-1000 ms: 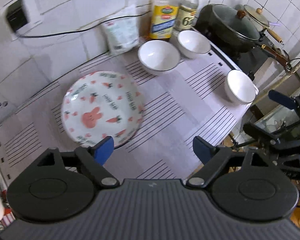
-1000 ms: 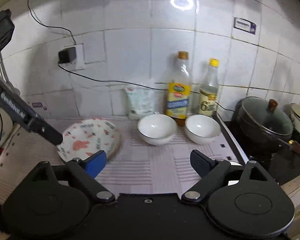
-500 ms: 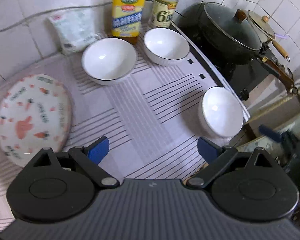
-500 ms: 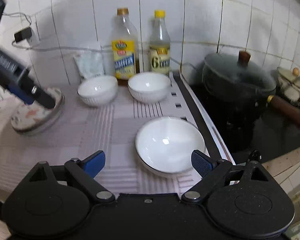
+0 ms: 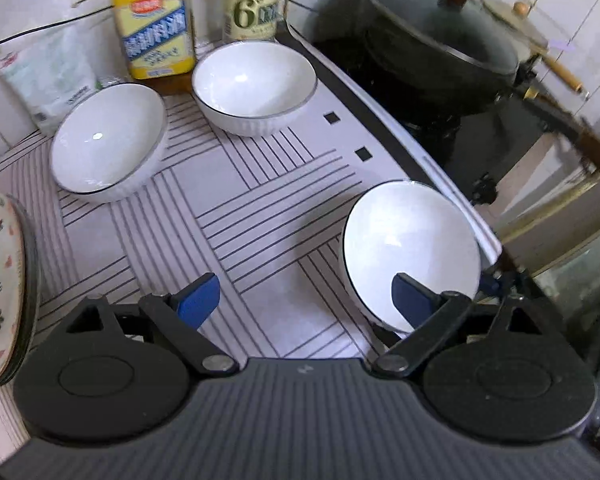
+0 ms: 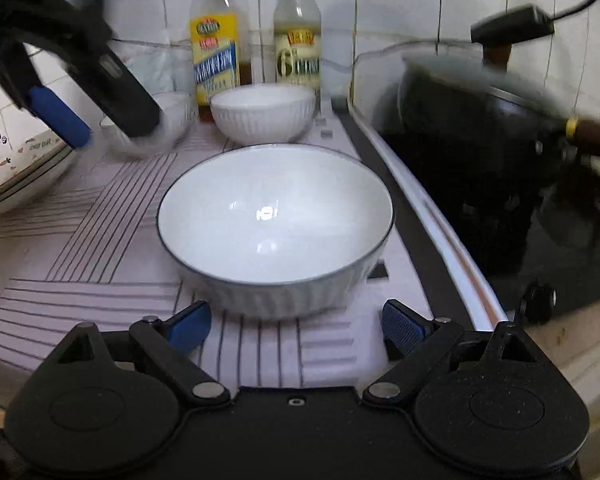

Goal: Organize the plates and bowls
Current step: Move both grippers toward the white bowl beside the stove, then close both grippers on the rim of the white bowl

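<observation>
Three white bowls stand on the striped mat. The nearest bowl [image 6: 275, 220] sits just ahead of my open, empty right gripper [image 6: 296, 326]; in the left wrist view this bowl [image 5: 410, 248] is at the mat's right edge. Two more bowls stand at the back, one on the left [image 5: 108, 140] and one on the right [image 5: 254, 82] [image 6: 263, 114]. A plate with a carrot pattern [image 5: 0, 300] [image 6: 16, 164] lies at the far left. My left gripper [image 5: 306, 300] is open and empty above the mat, and it appears at upper left in the right wrist view [image 6: 60, 116].
Two bottles [image 5: 154, 24] [image 5: 254, 4] and a white packet [image 5: 48, 76] stand against the tiled wall. A black lidded pot [image 5: 440, 40] sits on the dark stove [image 6: 500, 216] to the right, with a wooden handle [image 6: 596, 136] sticking out.
Both grippers have moved right and closer to the counter. The nearest bowl now fills the right wrist view, and the plate has slid to the left edge of both views.
</observation>
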The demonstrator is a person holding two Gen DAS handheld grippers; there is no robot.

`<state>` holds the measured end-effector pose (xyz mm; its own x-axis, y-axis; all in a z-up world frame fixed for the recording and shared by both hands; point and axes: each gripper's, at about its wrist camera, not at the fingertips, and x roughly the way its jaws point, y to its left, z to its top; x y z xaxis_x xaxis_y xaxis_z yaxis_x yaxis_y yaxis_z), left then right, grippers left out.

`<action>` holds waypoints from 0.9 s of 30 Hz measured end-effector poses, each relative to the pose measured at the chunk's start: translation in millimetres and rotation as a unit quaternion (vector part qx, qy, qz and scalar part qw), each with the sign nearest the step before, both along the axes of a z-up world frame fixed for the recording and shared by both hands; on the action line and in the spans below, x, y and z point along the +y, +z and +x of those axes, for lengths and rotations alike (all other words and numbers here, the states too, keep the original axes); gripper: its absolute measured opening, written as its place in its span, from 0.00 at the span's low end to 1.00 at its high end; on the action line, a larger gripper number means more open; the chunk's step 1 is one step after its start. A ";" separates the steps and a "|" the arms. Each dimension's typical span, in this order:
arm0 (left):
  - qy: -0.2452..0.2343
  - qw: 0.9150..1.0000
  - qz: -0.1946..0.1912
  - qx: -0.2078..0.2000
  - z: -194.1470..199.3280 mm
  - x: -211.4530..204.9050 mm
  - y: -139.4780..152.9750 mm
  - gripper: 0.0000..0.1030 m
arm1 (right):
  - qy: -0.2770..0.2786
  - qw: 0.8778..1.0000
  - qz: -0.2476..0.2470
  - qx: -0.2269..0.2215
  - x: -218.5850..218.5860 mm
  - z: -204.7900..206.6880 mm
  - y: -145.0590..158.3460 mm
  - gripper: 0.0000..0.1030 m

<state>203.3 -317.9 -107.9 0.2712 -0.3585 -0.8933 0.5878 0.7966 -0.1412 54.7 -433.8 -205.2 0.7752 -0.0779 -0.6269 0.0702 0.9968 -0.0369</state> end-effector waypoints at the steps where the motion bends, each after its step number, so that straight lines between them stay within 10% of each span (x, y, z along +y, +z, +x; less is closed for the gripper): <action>1: -0.001 1.000 0.000 -0.001 -0.1 -5.3 -5.5 0.88 | 0.006 1.000 -0.001 -0.008 1.0 -0.8 -0.2 0.92; 8: -0.005 0.999 0.004 0.052 4.1 -20.7 -34.1 0.37 | 0.012 0.999 0.016 -0.041 2.9 2.8 -4.7 0.92; 14: -0.025 0.999 0.002 0.042 -6.4 -28.1 -33.3 0.15 | 0.017 0.998 0.018 -0.055 2.9 3.2 -7.4 0.93; 27: -0.022 1.000 0.015 0.014 -16.6 -6.9 -13.6 0.15 | 0.056 0.996 0.010 -0.069 19.9 7.8 8.5 0.93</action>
<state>186.7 -324.8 -121.6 0.2308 -0.3426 -0.9107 0.6188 0.7740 -0.1344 62.5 -413.9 -196.7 0.8573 0.0267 -0.5141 -0.0393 0.9991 -0.0138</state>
